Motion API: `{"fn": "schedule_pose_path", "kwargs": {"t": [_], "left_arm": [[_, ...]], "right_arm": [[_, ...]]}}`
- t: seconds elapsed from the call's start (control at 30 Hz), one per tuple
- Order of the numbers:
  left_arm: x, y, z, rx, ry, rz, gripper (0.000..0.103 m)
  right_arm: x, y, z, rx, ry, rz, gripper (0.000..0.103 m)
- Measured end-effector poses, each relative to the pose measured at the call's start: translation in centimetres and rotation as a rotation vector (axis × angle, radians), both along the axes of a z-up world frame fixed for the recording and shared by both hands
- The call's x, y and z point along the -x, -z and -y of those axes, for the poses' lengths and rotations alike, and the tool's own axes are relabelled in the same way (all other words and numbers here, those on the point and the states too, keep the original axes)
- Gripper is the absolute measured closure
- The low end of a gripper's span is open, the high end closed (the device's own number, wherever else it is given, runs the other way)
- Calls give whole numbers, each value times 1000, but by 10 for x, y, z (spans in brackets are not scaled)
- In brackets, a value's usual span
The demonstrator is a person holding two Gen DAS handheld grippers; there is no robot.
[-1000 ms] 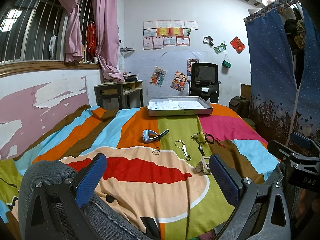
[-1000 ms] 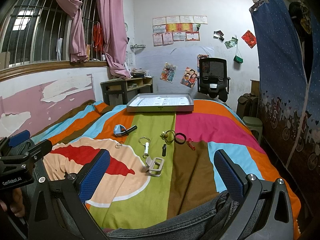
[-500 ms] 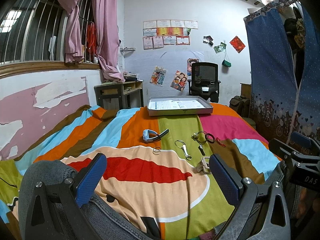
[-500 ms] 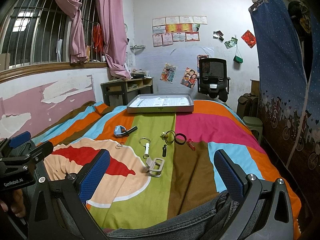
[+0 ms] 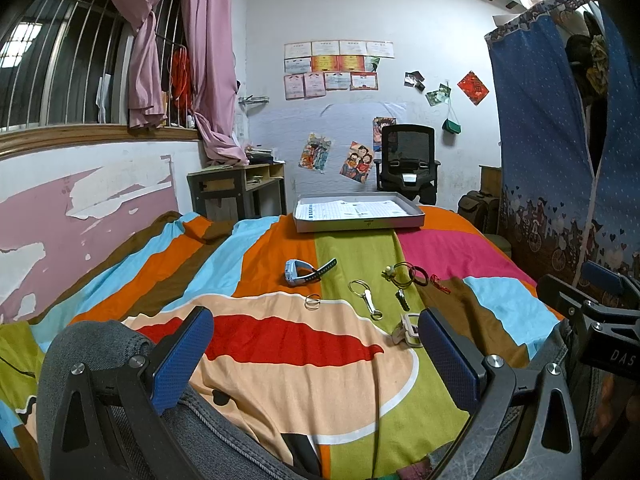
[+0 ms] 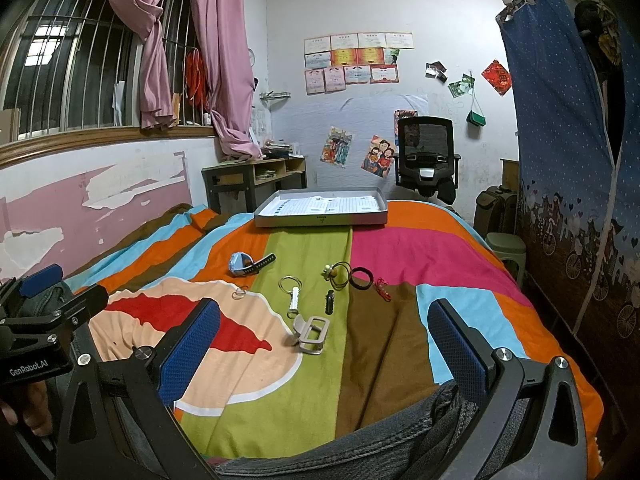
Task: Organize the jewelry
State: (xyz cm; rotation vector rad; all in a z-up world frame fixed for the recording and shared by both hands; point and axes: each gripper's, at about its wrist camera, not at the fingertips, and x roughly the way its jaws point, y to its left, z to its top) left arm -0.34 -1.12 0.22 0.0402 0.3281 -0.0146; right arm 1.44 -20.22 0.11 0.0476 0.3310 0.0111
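Small items lie in a row on the striped bedspread: a pale blue watch (image 5: 302,272) (image 6: 245,264), a small ring (image 5: 313,301) (image 6: 240,291), a key ring (image 5: 365,294) (image 6: 292,293), a dark clip (image 6: 329,301), a beaded cord loop (image 6: 338,272), a black hair band (image 6: 361,278), a red string (image 6: 383,290) and a grey hair claw (image 5: 407,330) (image 6: 311,334). A grey tray (image 5: 358,224) (image 6: 320,220) lined with paper sits beyond them. My left gripper (image 5: 314,354) and right gripper (image 6: 324,348) hover open over a person's knees, both holding nothing.
A pink and white wall runs along the left of the bed. Beyond the bed stand a wooden desk (image 5: 236,188) and a black office chair (image 6: 426,160). A blue curtain (image 6: 568,160) and a green stool (image 6: 506,250) sit to the right.
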Motion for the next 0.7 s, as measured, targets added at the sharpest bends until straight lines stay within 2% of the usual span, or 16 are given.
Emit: {"fn": "schedule_pose_path", "kwargs": {"t": [0.7], "left_arm": [[0,0,1,-3,0,1,0]], "right_arm": [[0,0,-1,-2,0,1,1]]}}
